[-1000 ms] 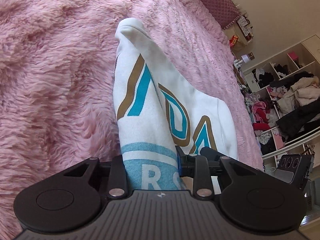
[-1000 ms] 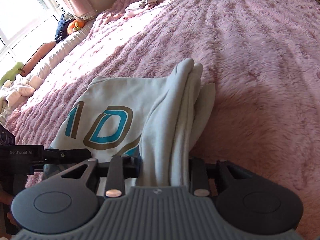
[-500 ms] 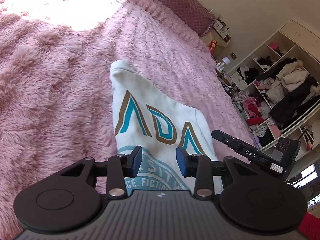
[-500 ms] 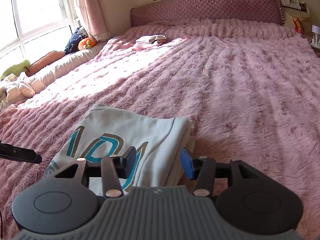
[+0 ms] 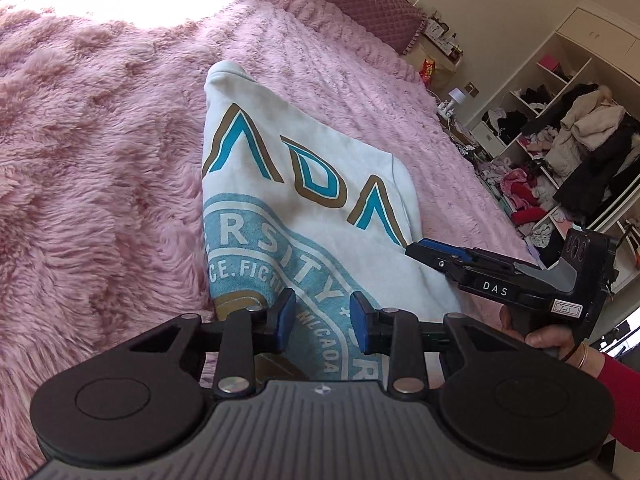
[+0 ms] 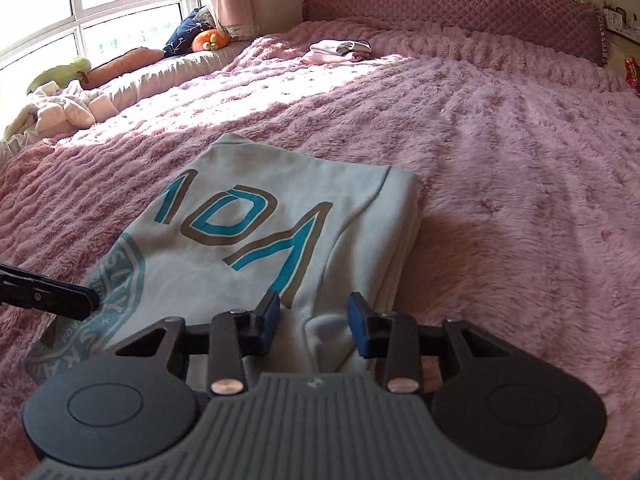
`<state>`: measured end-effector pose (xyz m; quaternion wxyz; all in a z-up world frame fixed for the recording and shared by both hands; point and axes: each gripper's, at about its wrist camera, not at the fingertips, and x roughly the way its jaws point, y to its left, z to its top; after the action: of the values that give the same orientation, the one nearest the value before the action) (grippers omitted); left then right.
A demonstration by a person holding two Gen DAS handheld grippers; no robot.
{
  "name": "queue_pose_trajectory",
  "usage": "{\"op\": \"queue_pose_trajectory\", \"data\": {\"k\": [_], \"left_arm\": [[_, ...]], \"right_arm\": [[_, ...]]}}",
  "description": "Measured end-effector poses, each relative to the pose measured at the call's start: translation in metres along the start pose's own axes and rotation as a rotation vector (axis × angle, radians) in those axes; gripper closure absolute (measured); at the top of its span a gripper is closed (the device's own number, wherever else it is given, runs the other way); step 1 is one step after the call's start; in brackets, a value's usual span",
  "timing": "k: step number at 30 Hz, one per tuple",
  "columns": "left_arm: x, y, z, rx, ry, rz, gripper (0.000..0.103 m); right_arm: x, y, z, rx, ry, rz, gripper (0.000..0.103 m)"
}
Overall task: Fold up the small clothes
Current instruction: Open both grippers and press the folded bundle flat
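Pink shaggy bedspread [image 6: 500, 168] fills both wrist views. Nearest, the left gripper [image 5: 322, 322] hangs with its blue-padded fingers [image 5: 286, 314] parted and grasping nothing, above the printed seal of the folded white sweatshirt [image 5: 320, 200]. The right gripper [image 6: 313, 318] is likewise released over the garment's near edge. Farther, at 12 o'clock, small folded clothes [image 6: 340, 50] lie before the quilted headboard [image 6: 452, 4]; cluttered shelves [image 5: 560, 140] stand at 2 o'clock.

Fluffy pink blanket [image 6: 500, 168] covers the bed; quilted headboard [image 6: 452, 4] behind; cluttered shelves [image 5: 560, 148] beside.
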<state>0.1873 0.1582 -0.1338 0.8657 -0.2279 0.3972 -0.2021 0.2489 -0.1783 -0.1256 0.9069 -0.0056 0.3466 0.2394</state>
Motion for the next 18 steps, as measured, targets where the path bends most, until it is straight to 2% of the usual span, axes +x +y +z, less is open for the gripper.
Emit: {"op": "queue_pose_trajectory", "data": {"k": [3,5,8,10,12,14,18], "left_arm": [[-0.015,-0.014,0.001,-0.002,-0.028,0.025,0.066],[-0.031,-0.032,-0.006,0.007,-0.075,0.043,0.066],[-0.042,-0.053,-0.024,0.024,-0.104,0.052,0.065],[-0.04,-0.06,-0.034,0.051,-0.098,0.083,0.065],[-0.035,-0.057,-0.042,0.028,-0.083,0.106,0.065],[-0.032,-0.053,-0.048,0.002,-0.066,0.13,0.065],[-0.027,-0.05,-0.058,0.026,-0.042,0.181,0.066]], "right_arm": [[-0.021,0.006,0.001,0.028,-0.039,-0.027,0.068],[-0.043,0.012,-0.001,0.045,-0.074,0.017,0.068],[-0.069,0.031,-0.012,0.009,-0.093,0.053,0.068],[-0.077,0.043,-0.024,-0.023,-0.071,0.059,0.068],[-0.078,0.049,-0.037,-0.035,-0.045,0.032,0.068],[-0.074,0.049,-0.05,-0.023,-0.005,0.002,0.068],[-0.071,0.043,-0.064,0.015,0.02,-0.024,0.067]]}}
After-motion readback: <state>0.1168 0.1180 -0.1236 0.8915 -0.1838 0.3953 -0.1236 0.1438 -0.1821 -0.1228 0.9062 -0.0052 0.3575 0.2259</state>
